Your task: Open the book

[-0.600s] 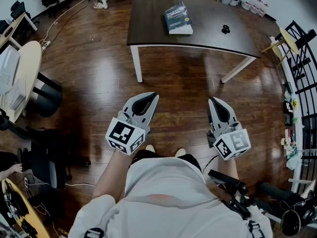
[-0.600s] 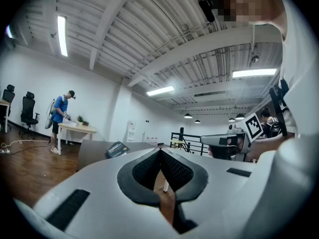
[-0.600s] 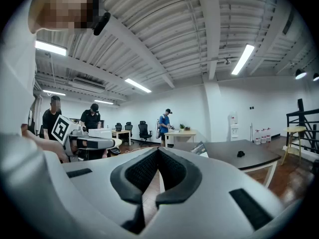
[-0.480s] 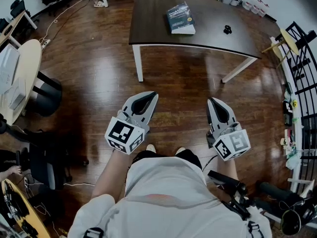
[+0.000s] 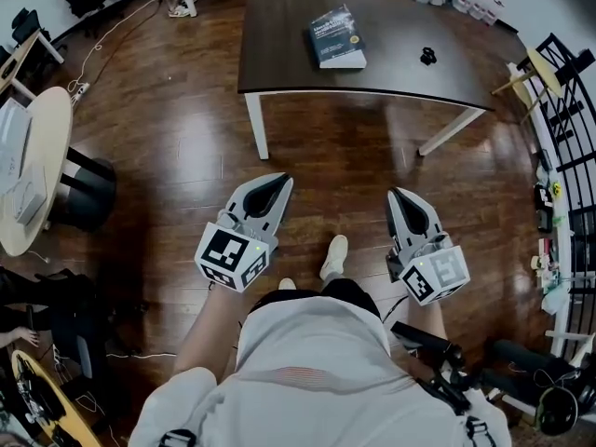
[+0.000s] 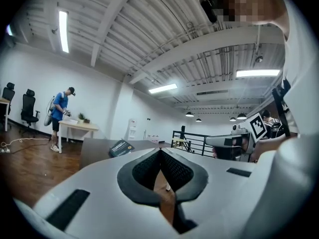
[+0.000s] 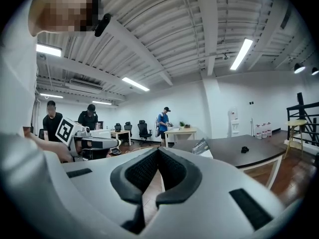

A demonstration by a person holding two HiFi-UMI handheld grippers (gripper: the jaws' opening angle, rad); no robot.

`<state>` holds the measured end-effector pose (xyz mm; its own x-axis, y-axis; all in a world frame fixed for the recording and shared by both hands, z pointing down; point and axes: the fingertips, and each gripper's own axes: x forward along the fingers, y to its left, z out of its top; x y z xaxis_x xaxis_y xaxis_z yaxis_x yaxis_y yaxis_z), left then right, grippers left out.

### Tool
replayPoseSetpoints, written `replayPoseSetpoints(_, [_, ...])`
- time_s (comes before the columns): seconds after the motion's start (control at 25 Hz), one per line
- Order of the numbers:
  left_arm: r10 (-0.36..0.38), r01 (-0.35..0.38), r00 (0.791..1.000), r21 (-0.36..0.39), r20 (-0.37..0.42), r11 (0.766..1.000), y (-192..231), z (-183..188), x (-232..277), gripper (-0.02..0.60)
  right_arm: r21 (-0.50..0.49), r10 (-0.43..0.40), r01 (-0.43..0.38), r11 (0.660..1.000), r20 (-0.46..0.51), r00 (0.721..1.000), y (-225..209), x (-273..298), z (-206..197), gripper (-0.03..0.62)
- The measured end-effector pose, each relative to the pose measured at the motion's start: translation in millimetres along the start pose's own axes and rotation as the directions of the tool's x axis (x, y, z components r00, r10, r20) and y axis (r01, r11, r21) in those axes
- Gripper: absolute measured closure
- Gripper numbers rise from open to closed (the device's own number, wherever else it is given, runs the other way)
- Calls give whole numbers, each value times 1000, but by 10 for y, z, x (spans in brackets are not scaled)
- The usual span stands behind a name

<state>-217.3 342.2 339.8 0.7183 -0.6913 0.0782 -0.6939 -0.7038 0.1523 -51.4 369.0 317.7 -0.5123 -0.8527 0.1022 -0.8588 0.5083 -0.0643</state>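
A closed dark book [image 5: 335, 37] lies on the dark brown table [image 5: 279, 54] at the far side of the floor; it also shows small in the left gripper view [image 6: 121, 148] and the right gripper view [image 7: 201, 146]. My left gripper [image 5: 282, 181] is held level over the wooden floor, well short of the table, shut with nothing in it. My right gripper [image 5: 398, 194] hangs beside it at the same distance, also shut and empty. In each gripper view the jaw tips [image 6: 160, 151] [image 7: 158, 150] meet.
A small black object [image 5: 427, 56] sits on the table right of the book. A round pale table [image 5: 37, 170] and chairs stand at the left, black railing [image 5: 568, 110] at the right. A person's white shoe [image 5: 334, 256] is forward between the grippers. People stand in the background [image 7: 162, 123].
A foot has stepped forward between the grippers and the view has shifted slightly toward the table. Both grippers keep their pose, still shut.
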Motion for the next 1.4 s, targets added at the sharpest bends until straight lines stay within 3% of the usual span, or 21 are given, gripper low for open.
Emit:
replayPoseSetpoints(0.48, [2,-4,999,35,45,999,99,264,1222,572,27,52,-52,998,13,999,-1214,577,110,594])
replayPoseSetpoints(0.88, [105,-106,994,17,38,994,225,336,2208,572,41,136,-136,990,9,991,-2247,978,160,594])
replayPoseSetpoints(1.4, [122,-123,992,40,31,992,524,415,2705,572,78,148,-148,986,16,989,-2657,1422,85,594])
